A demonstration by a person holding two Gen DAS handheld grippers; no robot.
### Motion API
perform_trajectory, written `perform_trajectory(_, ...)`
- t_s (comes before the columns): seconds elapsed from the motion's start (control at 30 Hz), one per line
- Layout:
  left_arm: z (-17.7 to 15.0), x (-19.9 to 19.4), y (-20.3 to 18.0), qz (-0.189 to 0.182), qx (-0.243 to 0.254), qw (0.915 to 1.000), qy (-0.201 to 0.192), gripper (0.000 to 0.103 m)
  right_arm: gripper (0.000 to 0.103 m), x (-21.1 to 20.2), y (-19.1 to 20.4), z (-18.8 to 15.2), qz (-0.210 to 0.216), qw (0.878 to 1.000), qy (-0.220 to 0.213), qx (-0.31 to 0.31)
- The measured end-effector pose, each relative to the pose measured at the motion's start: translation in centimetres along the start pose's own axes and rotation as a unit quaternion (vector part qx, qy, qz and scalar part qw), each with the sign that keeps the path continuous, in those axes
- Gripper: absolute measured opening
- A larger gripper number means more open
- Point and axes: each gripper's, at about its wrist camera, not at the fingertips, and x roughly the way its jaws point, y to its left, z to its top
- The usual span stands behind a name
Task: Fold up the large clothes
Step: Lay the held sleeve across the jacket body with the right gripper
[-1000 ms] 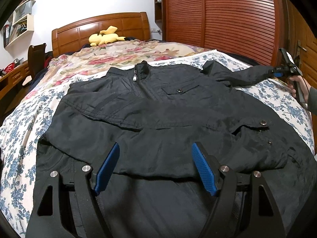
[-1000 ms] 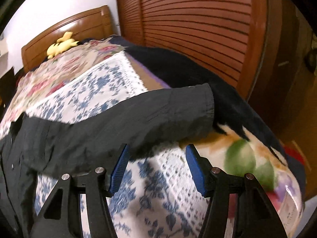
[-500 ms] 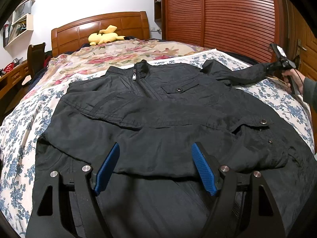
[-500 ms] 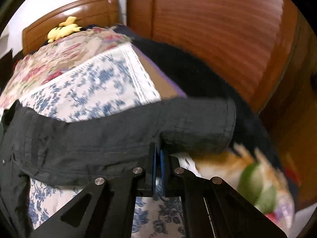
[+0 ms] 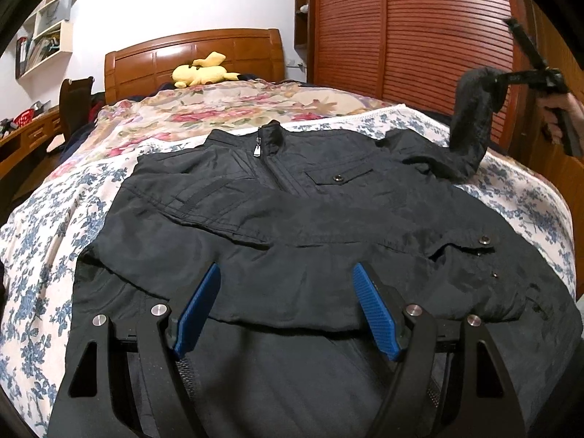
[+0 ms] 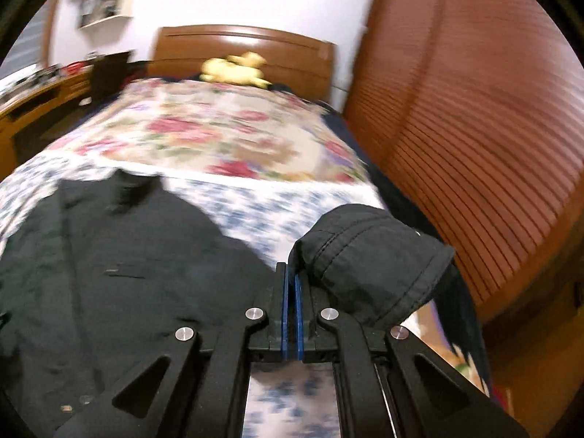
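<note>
A black zip jacket [image 5: 292, 226] lies face up on the bed, collar toward the headboard. My left gripper [image 5: 286, 304] hangs open over its lower hem, nothing between the blue pads. My right gripper [image 6: 291, 273] is shut on the cuff of the jacket's right sleeve [image 6: 368, 255], which bunches to the right of the jaws. In the left wrist view that sleeve [image 5: 471, 124] rises off the bed at the far right, held up by the right gripper [image 5: 509, 79] in a person's hand [image 5: 558, 113]. The jacket body [image 6: 109, 277] spreads below and left in the right wrist view.
The bed carries a blue-flowered sheet [image 5: 40, 226] and a rose-patterned quilt [image 5: 226, 106]. A yellow plush toy [image 5: 204, 71] rests by the wooden headboard [image 5: 193, 54]. A slatted wooden wardrobe [image 5: 419, 29] stands close along the right side. A desk [image 5: 25, 135] sits at left.
My right gripper closed on the sleeve cuff, then lifted it up and swung it in toward the jacket. The left gripper stayed where it was, open.
</note>
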Motion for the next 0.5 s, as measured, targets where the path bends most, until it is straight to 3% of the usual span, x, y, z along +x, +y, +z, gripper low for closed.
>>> perform_trajectory(0.27, 0.3, -1.6, 1.4, 0.002, -0.023, 0.9997, -0.010, 0.076, 0.003, -5.0, 9.1, 1.8, 0.043, 0.997, -0.035, -0.058)
perform_trajectory(0.5, -0.4, -4.8, 3.0, 0.002, -0.032, 0.9994, -0.015, 0.076, 0.003, -7.2, 12.6, 1.9, 0.060, 0.994, -0.050, -0.072)
